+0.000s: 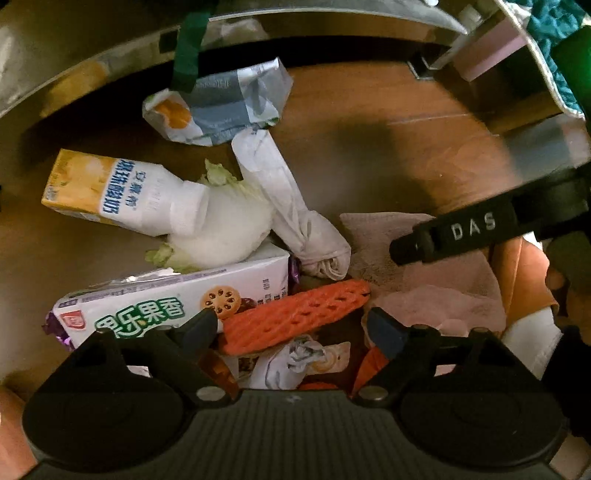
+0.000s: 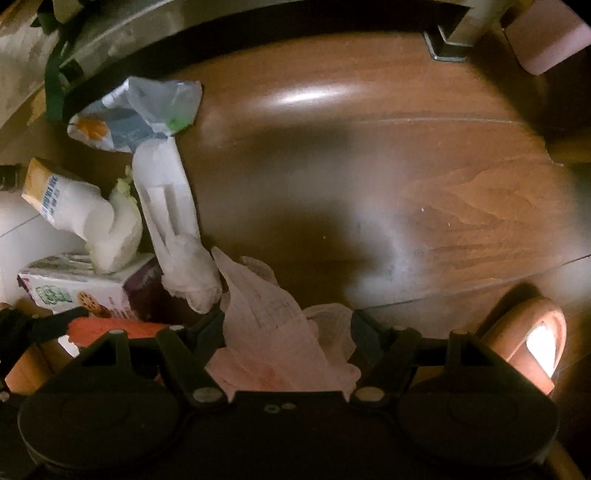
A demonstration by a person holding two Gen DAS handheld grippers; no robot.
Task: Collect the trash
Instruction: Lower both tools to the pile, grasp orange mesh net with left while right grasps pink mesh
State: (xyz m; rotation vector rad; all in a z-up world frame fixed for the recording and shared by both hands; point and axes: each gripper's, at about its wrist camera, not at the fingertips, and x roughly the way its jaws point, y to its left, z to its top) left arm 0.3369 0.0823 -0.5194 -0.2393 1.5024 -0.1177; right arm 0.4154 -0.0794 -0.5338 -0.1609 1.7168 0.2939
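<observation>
Trash lies in a heap on the wooden floor. My left gripper points down with its jaws wide on either side of an orange foam net; the pads do not visibly press it. Beside it are a white biscuit box, a cabbage piece, a yellow drink carton, a white paper wrapper and a snack bag. My right gripper is open over a crumpled pinkish paper that fills the gap between its fingers. One black finger of the right gripper shows in the left wrist view.
A metal cabinet base runs along the far side, with a green strap hanging down it. An orange slipper-like object lies at the right. Open wooden floor spreads right of the heap. A pink object sits at the far right.
</observation>
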